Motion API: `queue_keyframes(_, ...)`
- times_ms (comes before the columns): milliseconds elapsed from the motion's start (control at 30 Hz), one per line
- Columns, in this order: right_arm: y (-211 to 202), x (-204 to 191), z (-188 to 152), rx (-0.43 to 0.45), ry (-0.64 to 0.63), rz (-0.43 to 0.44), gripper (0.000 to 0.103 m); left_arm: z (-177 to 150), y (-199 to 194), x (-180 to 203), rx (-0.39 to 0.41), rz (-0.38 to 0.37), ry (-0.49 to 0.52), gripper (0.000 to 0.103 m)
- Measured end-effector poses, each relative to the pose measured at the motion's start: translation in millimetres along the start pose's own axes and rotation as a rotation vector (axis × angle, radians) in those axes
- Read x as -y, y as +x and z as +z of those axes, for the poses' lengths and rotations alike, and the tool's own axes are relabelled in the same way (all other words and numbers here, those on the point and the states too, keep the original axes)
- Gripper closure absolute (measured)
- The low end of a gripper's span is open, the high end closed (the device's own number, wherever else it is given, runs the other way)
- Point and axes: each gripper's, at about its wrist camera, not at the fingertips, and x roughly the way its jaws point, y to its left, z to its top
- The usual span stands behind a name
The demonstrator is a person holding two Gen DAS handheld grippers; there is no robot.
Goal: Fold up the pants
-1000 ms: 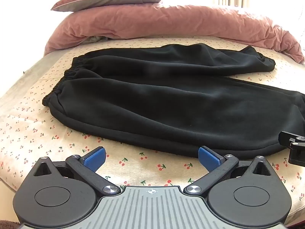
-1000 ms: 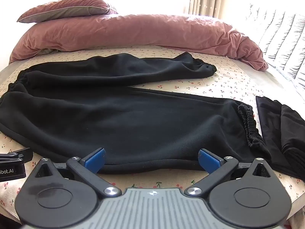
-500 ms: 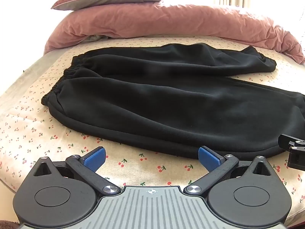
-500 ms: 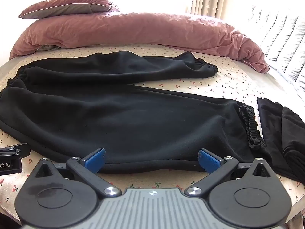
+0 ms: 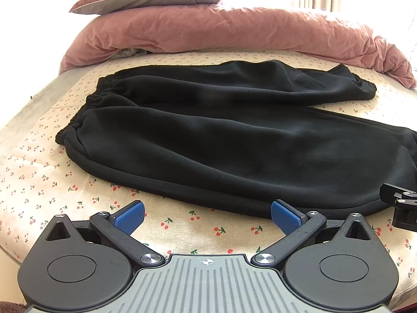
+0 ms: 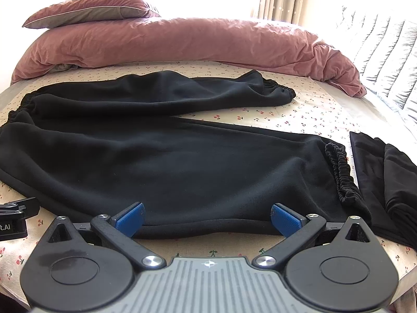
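Both grippers, left gripper (image 5: 207, 216) and right gripper (image 6: 207, 217), moved slightly closer, jaws apart, to 1 soft black pants (image 6: 182, 156) with 2 legs on the cherry-print sheet (image 5: 39, 177).

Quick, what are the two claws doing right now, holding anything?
Left claw: open, holding nothing.
Right claw: open, holding nothing, at the near edge of the black pants.

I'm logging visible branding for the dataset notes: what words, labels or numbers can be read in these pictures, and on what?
"t.AI": white letters, cut off by the picture's edge, on the black body of the left claw, seen from the right wrist.
No other text; the black fleece pants show no label.
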Motion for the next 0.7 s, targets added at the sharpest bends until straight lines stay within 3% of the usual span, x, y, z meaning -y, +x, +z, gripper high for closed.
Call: queue_keyframes(700,3.4,3.6,-1.8,-0.005,0.009,-0.005,0.000,-1.1,-1.7,0.4,0.007,-0.014,0.005,0.000)
